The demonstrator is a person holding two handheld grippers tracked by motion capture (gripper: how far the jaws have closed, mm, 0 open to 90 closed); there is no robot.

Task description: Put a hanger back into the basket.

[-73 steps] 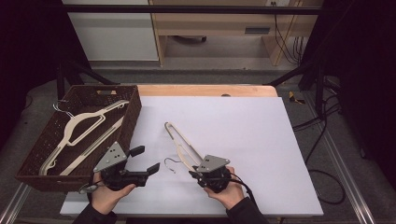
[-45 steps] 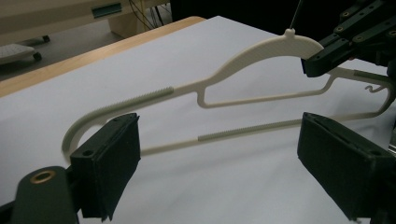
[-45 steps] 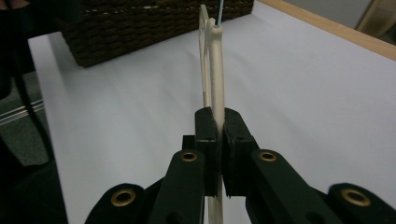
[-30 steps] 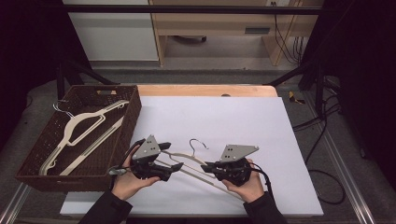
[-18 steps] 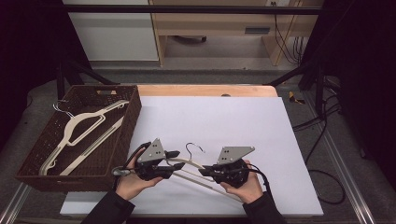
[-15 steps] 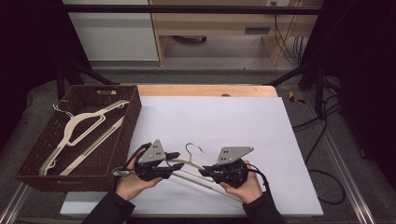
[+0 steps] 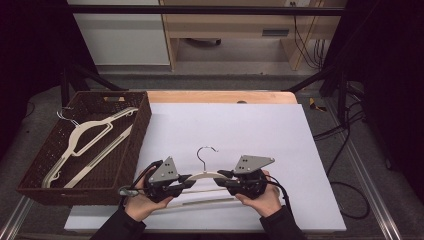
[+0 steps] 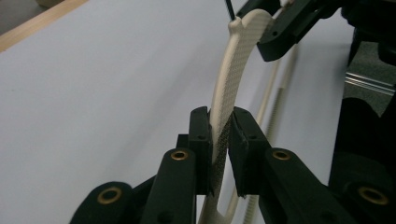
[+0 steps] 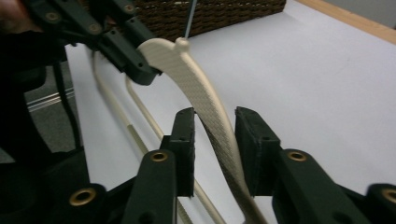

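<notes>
A cream plastic hanger with a metal hook is held just above the white sheet near the table's front edge, hook pointing away. My left gripper is shut on its left arm. In the left gripper view both pads press on the hanger; these jaws have just been closing. My right gripper straddles the right arm. In the right gripper view the hanger passes between the fingers with a gap beside it; these jaws have just been opening.
A brown wicker basket stands at the left with two more cream hangers in it. A white sheet covers the table, with a wooden edge behind it. Cables trail off the right side.
The hanger has turned from lying slantwise by the right gripper to spanning both grippers, hook pointing away. The left gripper came in and closed on its left arm. The right jaws have parted.
</notes>
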